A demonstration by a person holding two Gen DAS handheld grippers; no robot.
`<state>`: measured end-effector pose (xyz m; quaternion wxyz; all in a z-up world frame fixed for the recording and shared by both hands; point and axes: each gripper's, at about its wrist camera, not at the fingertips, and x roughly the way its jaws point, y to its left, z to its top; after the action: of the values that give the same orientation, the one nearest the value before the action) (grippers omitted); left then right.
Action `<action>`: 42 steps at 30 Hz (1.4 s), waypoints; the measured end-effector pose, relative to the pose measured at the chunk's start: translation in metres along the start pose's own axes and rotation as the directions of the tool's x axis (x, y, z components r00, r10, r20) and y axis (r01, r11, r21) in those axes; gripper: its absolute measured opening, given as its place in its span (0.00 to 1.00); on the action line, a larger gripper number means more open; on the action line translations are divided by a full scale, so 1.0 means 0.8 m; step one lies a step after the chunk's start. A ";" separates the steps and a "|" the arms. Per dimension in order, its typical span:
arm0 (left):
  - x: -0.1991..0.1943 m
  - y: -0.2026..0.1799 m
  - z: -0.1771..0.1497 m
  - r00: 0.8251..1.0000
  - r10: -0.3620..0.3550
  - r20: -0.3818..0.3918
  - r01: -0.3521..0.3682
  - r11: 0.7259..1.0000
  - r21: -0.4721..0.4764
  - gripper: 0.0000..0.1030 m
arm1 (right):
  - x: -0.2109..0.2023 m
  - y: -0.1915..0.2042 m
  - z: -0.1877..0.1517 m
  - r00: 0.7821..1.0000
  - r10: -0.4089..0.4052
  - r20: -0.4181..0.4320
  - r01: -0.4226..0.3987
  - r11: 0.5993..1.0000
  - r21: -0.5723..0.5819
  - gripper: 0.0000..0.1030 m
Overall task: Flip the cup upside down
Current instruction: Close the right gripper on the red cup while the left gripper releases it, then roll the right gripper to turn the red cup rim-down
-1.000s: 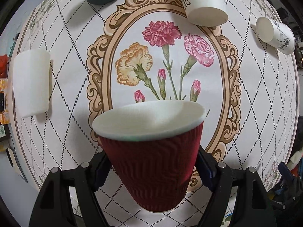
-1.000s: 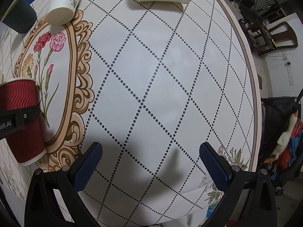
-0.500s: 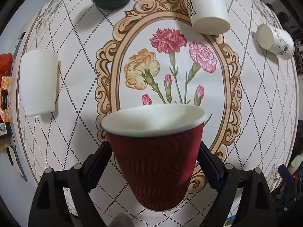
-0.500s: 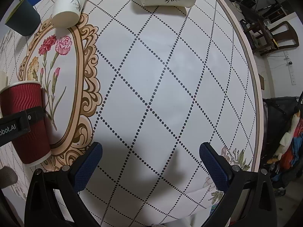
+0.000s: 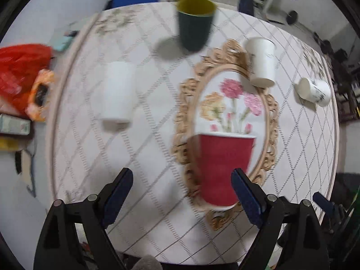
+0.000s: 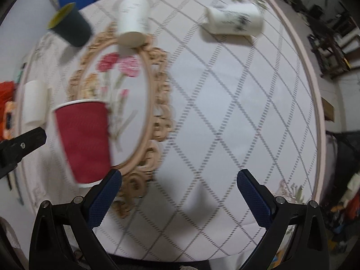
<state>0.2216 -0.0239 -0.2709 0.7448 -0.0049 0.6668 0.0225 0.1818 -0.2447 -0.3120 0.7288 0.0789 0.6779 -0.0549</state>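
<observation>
A red ribbed paper cup (image 5: 221, 168) stands upside down on the tablecloth, wide rim down, on the ornate floral frame; it also shows in the right wrist view (image 6: 84, 141). My left gripper (image 5: 182, 193) is open and empty, pulled back, with the cup just ahead of its right finger (image 5: 246, 194). Its arm (image 6: 20, 146) shows left of the cup in the right wrist view. My right gripper (image 6: 178, 199) is open and empty above bare cloth, right of the cup.
A dark green cup (image 5: 194, 23) stands upright at the back. A white paper cup (image 5: 262, 61), a plain white cup (image 5: 118, 94) and a printed cup lying on its side (image 5: 313, 91) sit around. Red bag and boxes (image 5: 20, 76) at the left edge.
My left gripper has let go of the red cup, opened wide and pulled back and left. The cup now stands alone. Both views are motion-blurred; the right gripper drew back too.
</observation>
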 end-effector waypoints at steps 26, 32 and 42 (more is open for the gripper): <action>0.142 0.108 -0.076 0.988 0.016 -0.153 -0.057 0.962 -0.266 0.91 | 0.038 0.186 -0.115 0.786 -0.121 0.607 0.388 -0.668 -0.635 1.00; 0.155 0.124 -0.087 0.987 0.002 -0.158 -0.052 0.948 -0.314 0.91 | 0.088 0.151 -0.138 0.769 0.091 0.632 0.249 -0.954 -0.167 1.00; 0.178 0.147 -0.101 0.984 -0.026 -0.174 -0.038 0.935 -0.352 0.91 | 0.134 0.151 -0.126 0.802 0.151 0.578 0.155 -0.987 0.044 0.86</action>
<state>0.1522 0.0943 -0.4185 0.6697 -0.1389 0.7151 0.1440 0.1134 -0.1040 -0.4209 0.1148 -0.9022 0.0193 0.4154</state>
